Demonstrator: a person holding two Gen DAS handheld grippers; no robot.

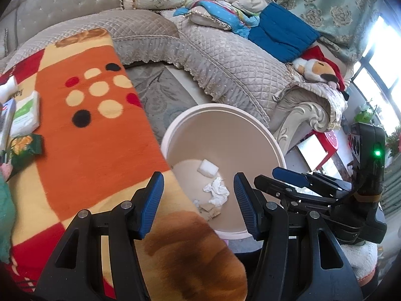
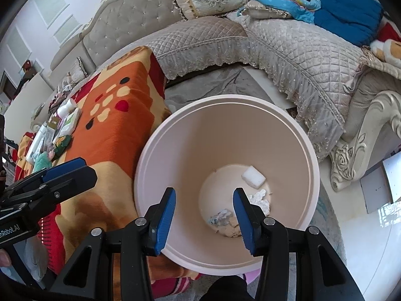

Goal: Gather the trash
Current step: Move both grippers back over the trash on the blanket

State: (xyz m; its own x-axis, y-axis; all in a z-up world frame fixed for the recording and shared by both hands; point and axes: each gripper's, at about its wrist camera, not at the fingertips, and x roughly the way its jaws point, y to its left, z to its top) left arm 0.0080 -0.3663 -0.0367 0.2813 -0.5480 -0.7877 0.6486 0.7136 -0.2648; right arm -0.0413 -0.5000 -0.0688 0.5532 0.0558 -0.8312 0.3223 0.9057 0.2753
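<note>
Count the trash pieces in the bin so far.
4 visible: white foam block, crumpled white tissue, bluish scrap, tan scrap, all on the bin floor. The right tool's finger may hide more.

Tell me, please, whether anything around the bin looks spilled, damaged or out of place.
Nothing looks spilled or damaged. The pale pink round plastic bin stands upright with its trash inside. A green crumpled snack wrapper lies on the orange patterned blanket, away from the bin.

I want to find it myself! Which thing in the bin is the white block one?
Look beside the orange blanket for the big pale round bin on the floor. At its bottom, on the side nearest the sofa, lies the white block. It is smooth with neat flat sides, while the crumpled tissue and scraps next to it are wrinkled.
</note>
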